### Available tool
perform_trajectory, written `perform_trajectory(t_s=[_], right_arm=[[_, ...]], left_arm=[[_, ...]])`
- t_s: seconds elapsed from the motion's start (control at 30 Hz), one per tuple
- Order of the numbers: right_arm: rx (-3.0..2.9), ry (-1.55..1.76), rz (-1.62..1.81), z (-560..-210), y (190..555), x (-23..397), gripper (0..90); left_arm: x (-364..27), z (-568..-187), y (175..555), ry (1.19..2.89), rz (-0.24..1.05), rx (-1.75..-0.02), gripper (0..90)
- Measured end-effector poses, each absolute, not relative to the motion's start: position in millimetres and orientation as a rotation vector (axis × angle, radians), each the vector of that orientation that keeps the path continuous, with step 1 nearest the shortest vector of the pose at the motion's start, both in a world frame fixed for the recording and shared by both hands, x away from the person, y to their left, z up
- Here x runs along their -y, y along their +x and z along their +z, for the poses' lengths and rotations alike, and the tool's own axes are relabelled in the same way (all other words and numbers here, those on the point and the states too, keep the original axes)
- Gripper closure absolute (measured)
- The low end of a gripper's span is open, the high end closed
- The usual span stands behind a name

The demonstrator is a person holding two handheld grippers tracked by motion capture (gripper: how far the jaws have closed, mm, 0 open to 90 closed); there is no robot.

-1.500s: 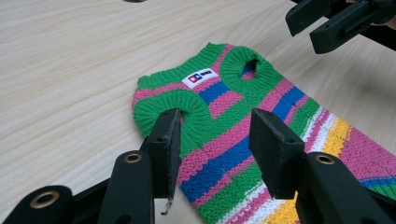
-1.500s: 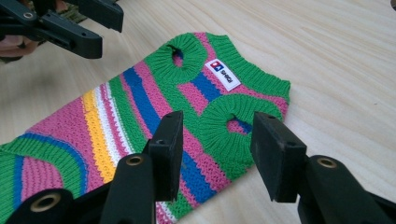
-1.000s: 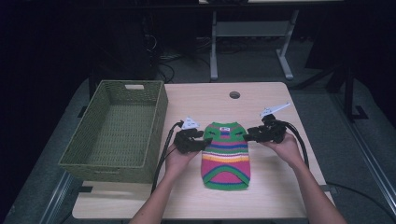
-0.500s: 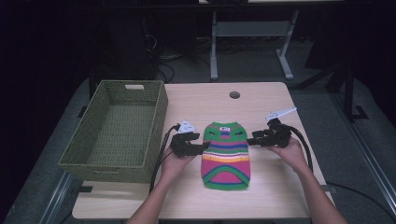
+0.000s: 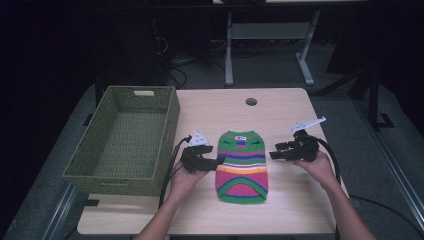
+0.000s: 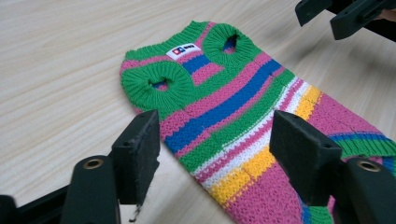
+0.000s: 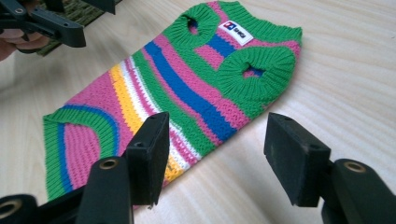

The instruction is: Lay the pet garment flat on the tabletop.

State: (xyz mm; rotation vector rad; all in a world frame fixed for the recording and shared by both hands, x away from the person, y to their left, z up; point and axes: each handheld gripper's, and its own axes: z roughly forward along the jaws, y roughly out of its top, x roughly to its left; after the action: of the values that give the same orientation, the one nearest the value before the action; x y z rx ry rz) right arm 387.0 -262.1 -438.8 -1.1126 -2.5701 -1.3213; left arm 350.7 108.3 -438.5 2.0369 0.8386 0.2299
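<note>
I have the worktop (image 5: 280, 107) in front of me, with the woven green basket (image 5: 100, 165) at its left edge, nothing in it. The striped knitted pet sweater (image 5: 242, 165) lies flat mid-worktop, long axis running away from me, neck end far. My left hand-held gripper (image 5: 216, 163) sits just beside its left edge, closer than the right hand-held gripper (image 5: 274, 153), which stands a little off the right edge. Both sets of jaws have just been opening and grip nothing. I judge the basket is the sweater's destination.
</note>
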Motion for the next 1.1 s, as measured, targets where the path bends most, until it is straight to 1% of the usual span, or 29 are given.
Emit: perform_trajectory(t_s=[0.3, 0.57, 1.1], right_arm=[[2.582, -1.106, -1.311, -439.5, 372.9, 272.2, 38.1], [2.576, -1.098, -1.294, -439.2, 361.1, 278.3, 34.5], [2.586, -1.090, -1.298, -446.2, 339.5, 288.0, 32.9]], left_arm=[[-113.5, -441.1, 339.6, 2.019, 0.199, -0.838, 30.9], [-113.1, -437.0, 329.9, 2.033, 0.195, -0.800, 28.8], [-120.7, -439.7, 310.1, 2.050, 0.179, -0.766, 27.5]])
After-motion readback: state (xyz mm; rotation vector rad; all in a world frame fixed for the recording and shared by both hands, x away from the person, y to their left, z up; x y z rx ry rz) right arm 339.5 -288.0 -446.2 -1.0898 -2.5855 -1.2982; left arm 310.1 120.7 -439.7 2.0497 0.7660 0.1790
